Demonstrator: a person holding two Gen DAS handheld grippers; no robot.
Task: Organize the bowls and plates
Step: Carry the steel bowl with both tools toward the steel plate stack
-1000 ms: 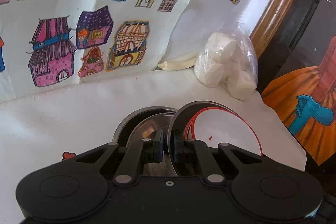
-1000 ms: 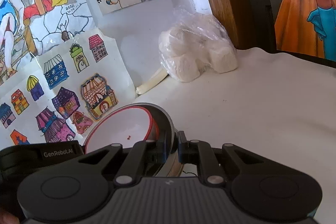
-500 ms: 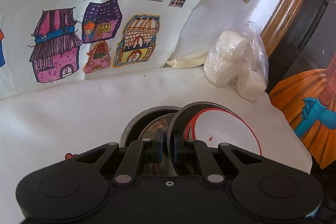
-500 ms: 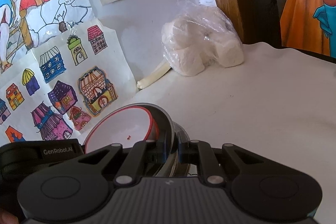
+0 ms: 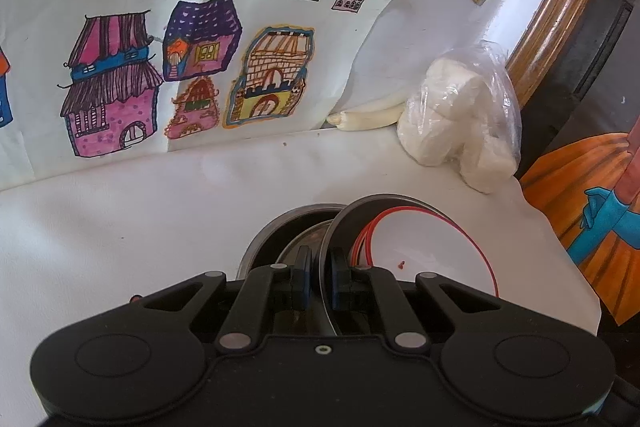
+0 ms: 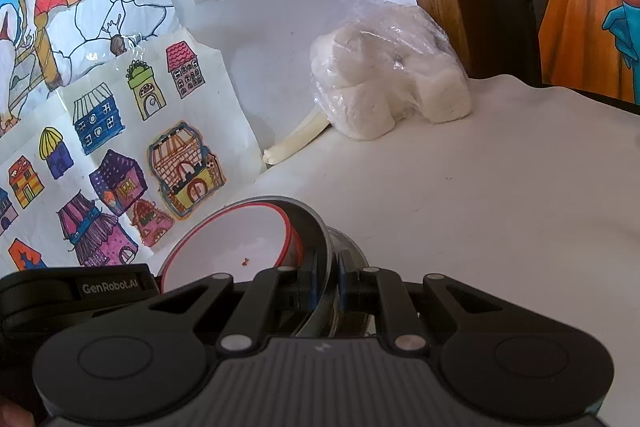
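Observation:
A steel bowl [image 5: 344,227] stands tilted, with red-rimmed white bowls [image 5: 432,247] nested inside it. My left gripper [image 5: 320,271] is shut on its left rim. Behind that rim lies another steel bowl [image 5: 280,239]. In the right wrist view, my right gripper [image 6: 327,271] is shut on the opposite rim of the same steel bowl [image 6: 316,227]. The white bowl [image 6: 240,239] shows to its left and more steel [image 6: 352,247] to its right. The left gripper's black body [image 6: 80,287] is at the lower left. Whether the stack rests on the table is hidden.
A white-covered table [image 5: 120,227] runs back to a wall hung with house drawings [image 5: 192,59]. A clear bag of white lumps [image 5: 456,123] and a pale stick [image 5: 368,117] lie in the far corner. The table ends at the right beside an orange painted panel [image 5: 580,207].
The background has drifted only slightly. Both grippers keep the same hold on the steel bowl's rim.

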